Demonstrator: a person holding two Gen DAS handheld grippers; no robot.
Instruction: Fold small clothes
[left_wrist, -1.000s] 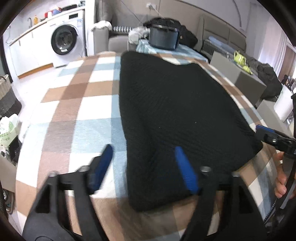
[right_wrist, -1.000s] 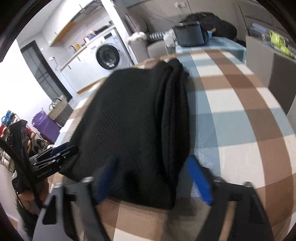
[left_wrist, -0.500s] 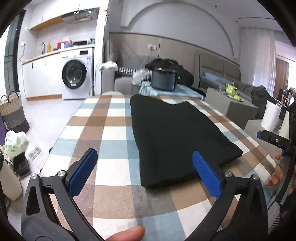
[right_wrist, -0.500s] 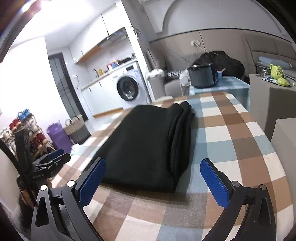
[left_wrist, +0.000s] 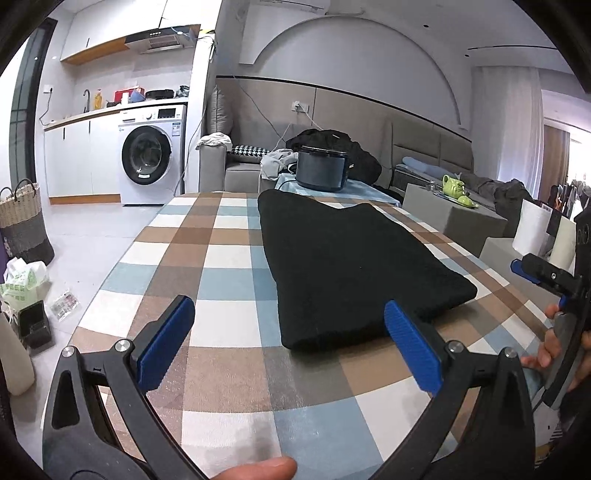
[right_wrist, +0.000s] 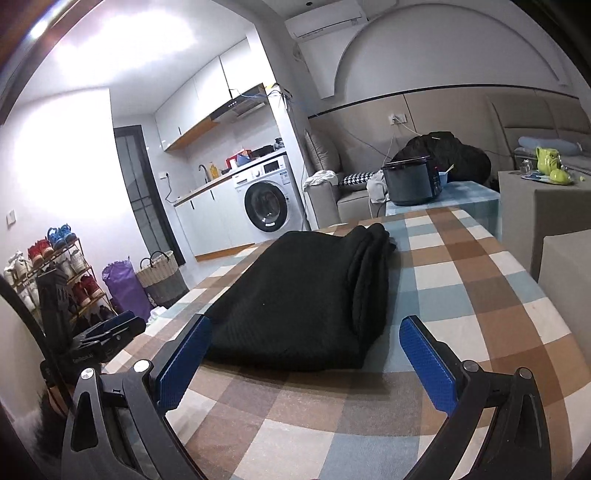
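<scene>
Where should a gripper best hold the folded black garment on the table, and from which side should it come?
Probably the black garment at its near right corner, where stacked folded layers show a thick edge; come in low from the near side, jaws wide.

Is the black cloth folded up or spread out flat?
Folded. The black cloth lies on the table in stacked layers, visible along its right edge.

Each camera rides on its own gripper and looks forward along the two blue-padded fingers, tilted slightly down over the checked surface (left_wrist: 229, 266). The left wrist view sits at the near edge, left of the folded black garment (left_wrist: 351, 266), and catches the right gripper (left_wrist: 535, 273) at its right rim. The right wrist view sits to the garment's right and catches the left gripper (right_wrist: 107, 336) at its left rim. Both share the garment, the washing machine (left_wrist: 151, 162) and the dark pot (right_wrist: 412, 182).
</scene>
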